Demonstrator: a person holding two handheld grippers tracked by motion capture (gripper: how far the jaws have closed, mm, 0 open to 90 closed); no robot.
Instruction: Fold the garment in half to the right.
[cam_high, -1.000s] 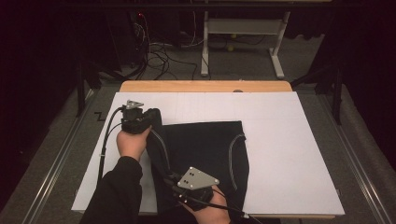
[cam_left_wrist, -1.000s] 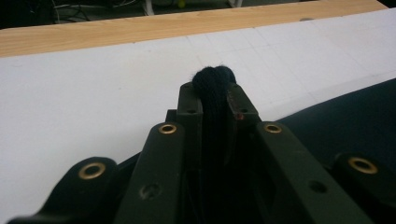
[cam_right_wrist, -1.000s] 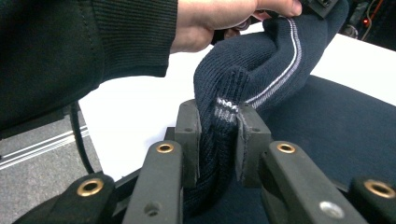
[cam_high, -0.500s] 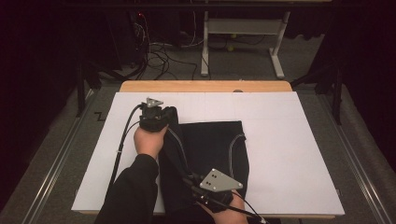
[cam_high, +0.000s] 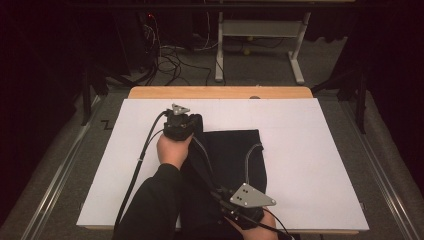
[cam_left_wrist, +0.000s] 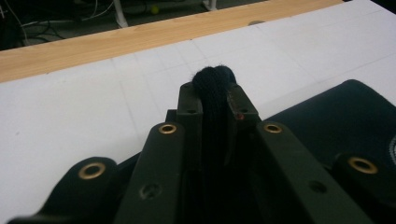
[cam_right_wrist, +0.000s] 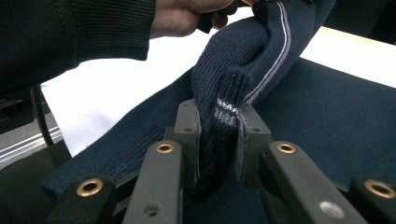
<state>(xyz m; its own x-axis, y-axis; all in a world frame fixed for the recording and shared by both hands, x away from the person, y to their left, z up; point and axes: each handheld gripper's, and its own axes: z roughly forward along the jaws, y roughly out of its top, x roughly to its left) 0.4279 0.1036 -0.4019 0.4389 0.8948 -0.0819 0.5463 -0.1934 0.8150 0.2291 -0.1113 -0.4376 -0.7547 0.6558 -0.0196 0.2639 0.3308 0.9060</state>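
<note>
- Dark navy ribbed knit garment (cam_high: 235, 165) with pale stripe trim, spread over white board surface (cam_high: 310, 165) edged by a wooden strip (cam_high: 220, 92).
- Left gripper (cam_high: 181, 126) at the garment's far left corner, jaws clamped on a bunched black fold (cam_left_wrist: 214, 88).
- Right gripper (cam_right_wrist: 217, 135) at the near edge, jaws pinching the ribbed striped hem.
- No readable writing.

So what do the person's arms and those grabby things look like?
Each tool is black. The left tool and right tool each carry a grey three-cornered plate on top and trail a black cable. Up close, the jaws are flat black bars with brass-coloured rivets. The left arm wears a dark ribbed sleeve.
</note>
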